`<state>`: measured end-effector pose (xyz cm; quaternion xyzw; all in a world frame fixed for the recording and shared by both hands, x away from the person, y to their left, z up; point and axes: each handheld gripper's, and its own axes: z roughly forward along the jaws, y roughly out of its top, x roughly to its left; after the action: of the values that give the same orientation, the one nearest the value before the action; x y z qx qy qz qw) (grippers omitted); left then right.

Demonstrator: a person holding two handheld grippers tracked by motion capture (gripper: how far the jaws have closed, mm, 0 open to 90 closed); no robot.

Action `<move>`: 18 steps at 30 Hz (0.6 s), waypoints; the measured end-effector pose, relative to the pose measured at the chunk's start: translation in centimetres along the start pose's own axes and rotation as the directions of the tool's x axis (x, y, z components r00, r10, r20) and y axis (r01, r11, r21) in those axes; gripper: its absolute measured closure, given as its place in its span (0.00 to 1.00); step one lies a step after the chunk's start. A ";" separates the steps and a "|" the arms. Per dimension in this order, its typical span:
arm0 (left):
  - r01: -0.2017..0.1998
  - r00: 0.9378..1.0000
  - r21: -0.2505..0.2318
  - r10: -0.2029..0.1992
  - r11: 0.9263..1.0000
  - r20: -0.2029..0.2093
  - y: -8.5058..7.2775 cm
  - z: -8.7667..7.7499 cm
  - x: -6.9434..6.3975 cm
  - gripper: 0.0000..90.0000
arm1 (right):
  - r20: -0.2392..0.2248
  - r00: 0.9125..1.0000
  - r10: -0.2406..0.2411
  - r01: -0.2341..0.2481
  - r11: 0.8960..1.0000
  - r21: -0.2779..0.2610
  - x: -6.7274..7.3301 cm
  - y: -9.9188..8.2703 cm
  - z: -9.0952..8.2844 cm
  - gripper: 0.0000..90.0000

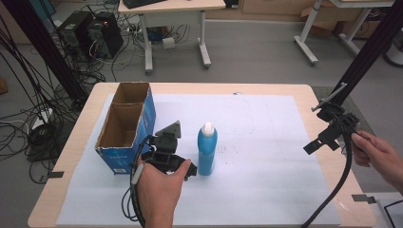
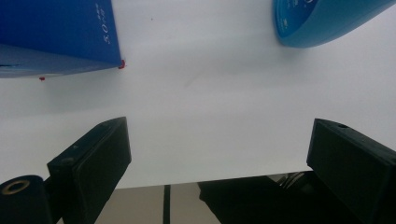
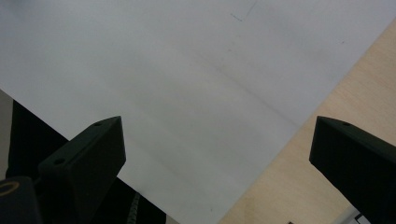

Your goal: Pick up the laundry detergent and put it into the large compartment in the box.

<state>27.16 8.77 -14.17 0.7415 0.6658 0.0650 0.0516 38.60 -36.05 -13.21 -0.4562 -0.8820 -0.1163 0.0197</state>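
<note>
Left gripper (image 1: 167, 151), jaws apart and empty, sits lower centre between blue box (image 1: 127, 124) and upright blue bottle (image 1: 207, 148), seemingly poised to grasp; right gripper (image 1: 332, 128), jaws apart, idles at right edge of the desk (image 1: 304, 95).

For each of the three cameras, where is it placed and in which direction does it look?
High view: above the person's side, looking forward and down at the table; shows both hands, left gripper, right gripper.
Left gripper view: rides that gripper, facing the white sheet between open jaws.
Right gripper view: faces sheet and table edge; jaws open.
Shared: high and left gripper views show the blue bottle and blue box.
</note>
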 end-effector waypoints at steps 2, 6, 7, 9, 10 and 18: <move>0.002 1.000 0.001 -0.002 1.000 -0.001 0.0 -0.1 0.0 0.07 | -0.002 1.000 0.002 -0.002 1.000 0.000 -0.1 0.0 0.0 0.04; 0.000 1.000 -0.004 0.000 1.000 -0.002 0.0 -0.3 -0.1 0.07 | -0.002 1.000 0.004 -0.004 1.000 -0.001 -0.1 0.0 0.0 0.04; 0.000 1.000 -0.004 0.000 1.000 -0.002 0.0 -0.3 -0.1 0.07 | -0.003 1.000 0.004 -0.004 1.000 -0.001 -0.1 0.0 0.1 0.04; -0.004 1.000 -0.006 0.004 1.000 0.000 0.2 -0.7 -0.2 0.07 | -0.001 1.000 0.004 -0.004 1.000 0.001 -0.1 0.1 0.1 0.04; -0.004 1.000 -0.006 0.004 1.000 0.000 0.2 -0.7 -0.2 0.07 | 0.000 1.000 0.003 -0.003 1.000 0.001 -0.1 0.1 0.1 0.04; -0.023 1.000 -0.029 0.023 0.999 -0.001 1.1 -2.7 -1.0 0.07 | 0.002 1.000 0.000 0.000 1.000 0.002 -0.1 0.1 0.0 0.04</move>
<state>27.70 7.64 -11.34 0.7483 0.6562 0.0754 0.0614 38.74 -36.05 -13.24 -0.4563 -0.8822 -0.1147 0.0193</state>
